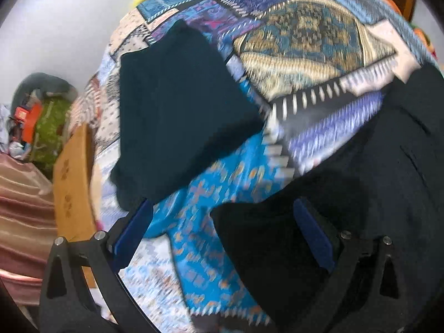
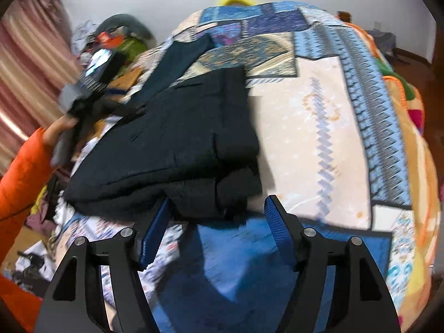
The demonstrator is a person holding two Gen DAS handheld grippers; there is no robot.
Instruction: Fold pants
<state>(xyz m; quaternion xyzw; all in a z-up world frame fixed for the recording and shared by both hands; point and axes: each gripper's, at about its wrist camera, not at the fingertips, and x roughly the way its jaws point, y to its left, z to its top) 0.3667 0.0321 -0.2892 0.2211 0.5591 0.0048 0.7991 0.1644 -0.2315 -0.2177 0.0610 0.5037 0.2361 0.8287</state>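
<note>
Black pants (image 2: 172, 138) lie folded into a thick stack on the bed, on a patchwork bedspread (image 2: 319, 116) of blue, cream and purple panels. In the right wrist view a slit pocket shows on the top layer; the near edge of the stack is bunched into several thick folds just ahead of the fingertips.

Right gripper (image 2: 216, 211): jaws partly open, blue pads either side of the near folded edge. Left pad close against the cloth, right pad apart from it. No pressing visible; nothing gripped.

Left gripper (image 1: 224, 216): jaws wide, nothing between the pads. Beneath them, blue bedspread and one black corner of the pants (image 1: 360, 180), which fill the lower right of the left wrist view.

A second dark garment (image 1: 177, 111), teal-black, lies flat on the bedspread farther from the camera, apart from the pants.

Right wrist view, left edge: a hand (image 2: 59, 130) in an orange sleeve (image 2: 19, 183) holds the other gripper's handle. Striped curtain (image 2: 30, 63) behind, cluttered pile (image 2: 116, 36) against the white wall. Both views motion-blurred.
</note>
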